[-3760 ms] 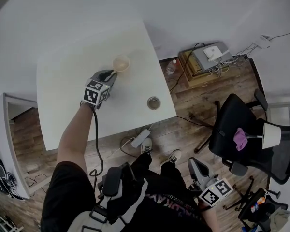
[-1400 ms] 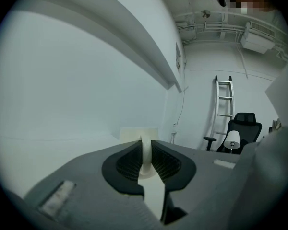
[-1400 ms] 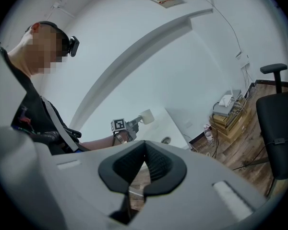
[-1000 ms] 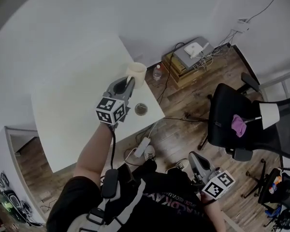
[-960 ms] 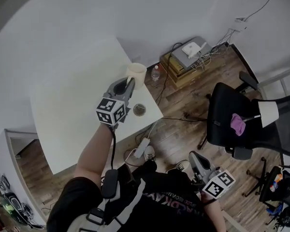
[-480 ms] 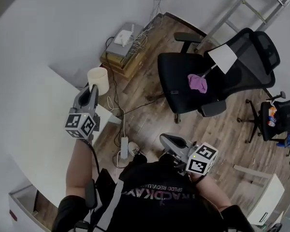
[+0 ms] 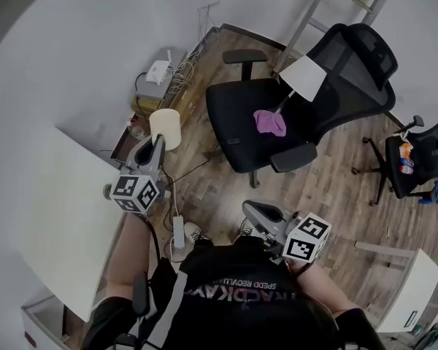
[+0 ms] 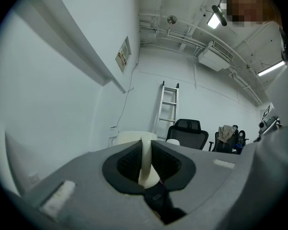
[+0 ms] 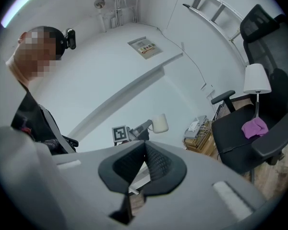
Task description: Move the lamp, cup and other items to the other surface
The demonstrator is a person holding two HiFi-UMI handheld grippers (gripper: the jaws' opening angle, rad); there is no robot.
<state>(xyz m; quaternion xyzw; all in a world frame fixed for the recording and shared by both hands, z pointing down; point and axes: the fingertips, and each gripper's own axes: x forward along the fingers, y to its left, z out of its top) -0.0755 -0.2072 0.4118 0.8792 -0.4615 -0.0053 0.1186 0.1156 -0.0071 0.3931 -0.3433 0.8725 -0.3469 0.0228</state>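
My left gripper (image 7: 156,149) is shut on the handle of a cream cup (image 7: 165,128) and holds it in the air past the white table's (image 7: 55,195) edge, above the wooden floor. In the left gripper view the cup handle (image 8: 144,158) stands pinched between the jaws, with the cup rim (image 8: 133,137) just beyond. My right gripper (image 7: 251,212) is shut and empty, low near my body. A black office chair (image 7: 233,126) ahead carries a purple cloth (image 7: 269,122) and a lamp with a white shade (image 7: 304,77). In the right gripper view I see the cup (image 9: 159,122), lamp (image 9: 257,78) and cloth (image 9: 254,127).
A low box with a router and cables (image 7: 158,73) sits by the wall. A ladder (image 7: 310,9) leans behind the chair. A second dark chair (image 7: 417,162) stands at the right, a white unit (image 7: 409,290) at bottom right. A power strip (image 7: 178,232) lies on the floor.
The cup in my left gripper has left the table and swung out over the floor toward the black chair. My right gripper moved along, still shut. The view has turned toward the chair.
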